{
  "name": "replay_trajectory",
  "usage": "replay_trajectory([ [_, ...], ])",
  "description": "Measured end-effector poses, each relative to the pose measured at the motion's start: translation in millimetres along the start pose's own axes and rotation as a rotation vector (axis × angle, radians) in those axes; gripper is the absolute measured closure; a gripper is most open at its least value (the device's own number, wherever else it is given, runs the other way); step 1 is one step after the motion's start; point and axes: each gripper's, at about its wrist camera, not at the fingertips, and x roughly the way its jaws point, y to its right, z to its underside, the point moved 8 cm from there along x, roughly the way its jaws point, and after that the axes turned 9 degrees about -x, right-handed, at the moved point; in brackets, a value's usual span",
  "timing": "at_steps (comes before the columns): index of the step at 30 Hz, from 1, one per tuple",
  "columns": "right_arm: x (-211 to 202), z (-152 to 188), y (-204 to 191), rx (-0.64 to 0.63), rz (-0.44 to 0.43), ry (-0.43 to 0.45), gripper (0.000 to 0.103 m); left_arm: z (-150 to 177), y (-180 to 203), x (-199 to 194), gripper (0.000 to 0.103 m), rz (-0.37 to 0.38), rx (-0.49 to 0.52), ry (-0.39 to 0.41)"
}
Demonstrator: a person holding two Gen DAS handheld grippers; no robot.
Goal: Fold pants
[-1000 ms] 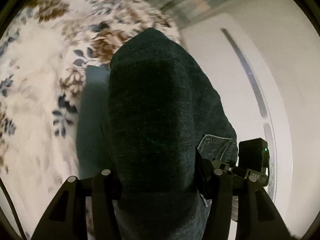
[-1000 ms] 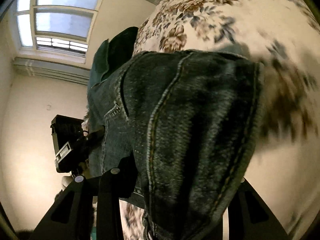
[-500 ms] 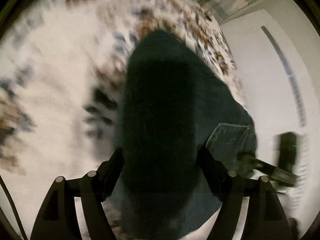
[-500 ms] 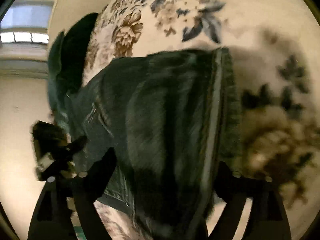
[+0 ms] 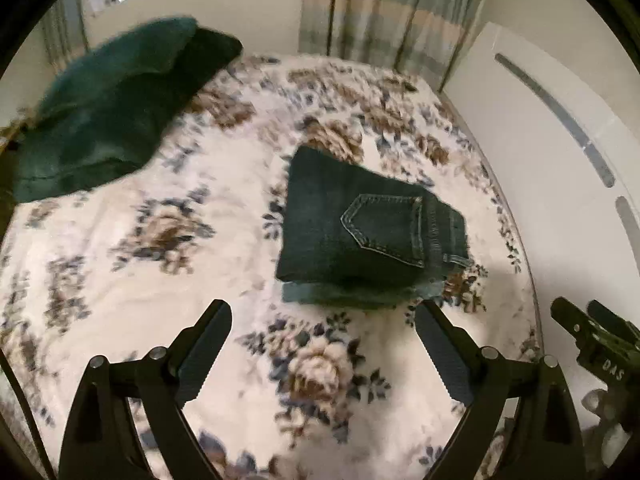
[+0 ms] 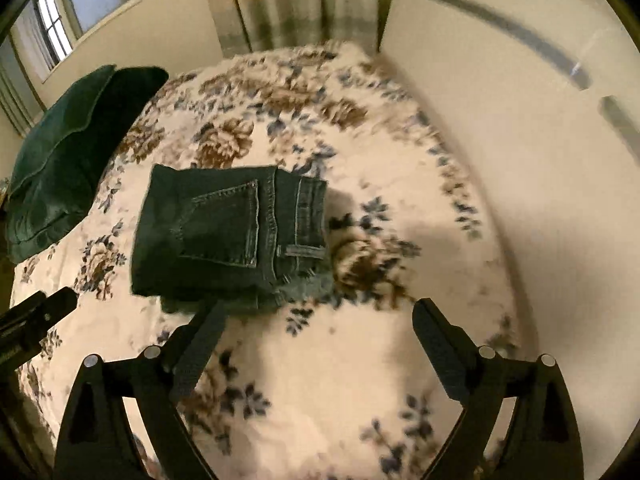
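Pants [image 5: 368, 236] now lie folded on the floral bedspread [image 5: 160, 240] (released since earlier); left gripper [image 5: 322, 346] and right gripper [image 6: 320, 340] jaws opening, empty, pulled back.

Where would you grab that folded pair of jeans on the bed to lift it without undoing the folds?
Probably by the thick stacked edge nearest the cameras, where the layers of the folded jeans end together. Come in low from the near side, a tool at each near corner, so every layer gets pinched at once. The top face with the back pocket lies flat and offers only one layer.
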Motion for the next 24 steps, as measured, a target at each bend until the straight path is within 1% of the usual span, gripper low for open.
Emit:
replay_trajectory([
  [3,-77,19,-3,-0.046,0.033,0.051,0.006,9,3,-61,0.009,-0.029,0.014,0.059],
  [5,-127,31,-4,-0.059,0.036,0.078,0.006,18,4,-97,0.009,-0.035,0.018,0.078],
  [6,-144,35,-5,-0.063,0.037,0.087,0.006,21,5,-113,0.009,-0.032,0.022,0.088],
  [8,-195,49,-5,-0.066,0.04,0.104,0.006,32,7,-152,0.009,-0.032,0.029,0.109],
  [10,-234,60,-6,-0.075,0.04,0.12,0.006,42,10,-188,0.009,-0.017,0.037,0.124],
  [12,-281,75,-8,-0.066,0.028,0.139,0.006,52,11,-218,0.009,-0.008,0.051,0.141],
  [14,-318,87,-11,-0.071,0.036,0.16,0.006,65,9,-253,0.009,-0.005,0.06,0.157],
  [15,-342,95,-13,-0.072,0.033,0.174,0.006,71,8,-265,0.009,0.006,0.064,0.162],
  [18,-398,115,-16,-0.061,0.017,0.197,0.006,91,4,-303,0.009,0.016,0.08,0.169],
  [22,-460,140,-22,-0.065,0.01,0.229,0.006,116,0,-350,0.009,0.018,0.116,0.192],
  [24,-487,153,-27,-0.076,0.009,0.241,0.006,127,-3,-370,0.009,0.032,0.117,0.201],
])
